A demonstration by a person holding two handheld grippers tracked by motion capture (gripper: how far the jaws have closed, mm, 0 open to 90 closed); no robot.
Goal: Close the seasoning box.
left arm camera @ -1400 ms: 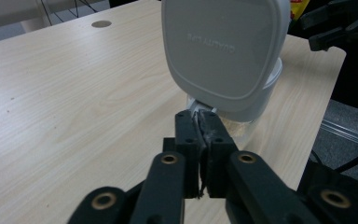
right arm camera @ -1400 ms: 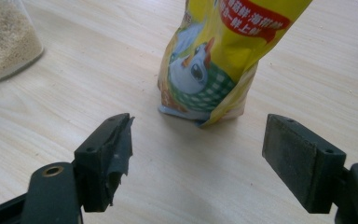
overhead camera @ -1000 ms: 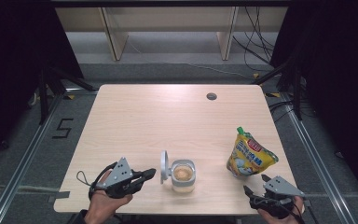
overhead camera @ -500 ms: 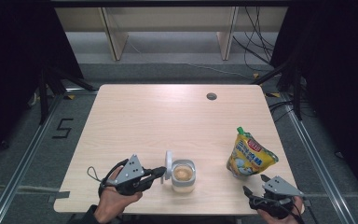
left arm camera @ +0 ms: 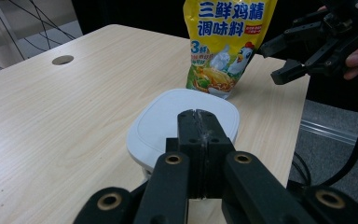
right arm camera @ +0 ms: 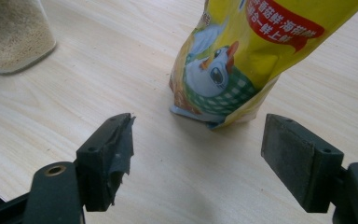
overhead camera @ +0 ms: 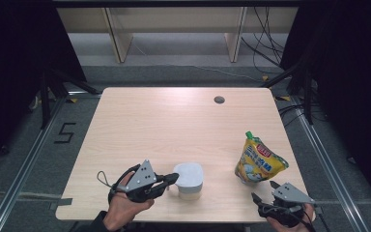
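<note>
**A:** The left gripper (overhead camera: 173, 180) has its jaws pressed flat together with nothing between them, and the tips sit on the white lid (overhead camera: 189, 173) of the container (overhead camera: 190, 192). That's at the near edge of the counter (overhead camera: 174, 121), about the middle.

**B:** So it's closing the lid down, I'd guess. With the tips together like that it works as a blunt finger.

**A:** Right. To do it well I'd press straight down near the lid's edge, not at a slant, or the little jar could skid or tip. It looks light, with some pale grainy stuff in it.

**B:** And the right gripper (overhead camera: 263, 192)?

**A:** Its jaws stand wide apart, holding nothing. It rests low at the near right corner, pointing at the foot of the yellow seasoning pouch (overhead camera: 259, 159), which stands upright just ahead of it, not touching.

**B:** The pouch is well clear of the jar, then.

**A:** Yes, off to the right. The left hand (overhead camera: 125, 205) comes in from the near edge, wrist low, the gripper lying nearly level and aimed rightwards across the counter at the lid. The grey plate on top faces up.

**B:** I'd want the other gripper steadying the jar's side, if the lid needs a firm push.
</note>
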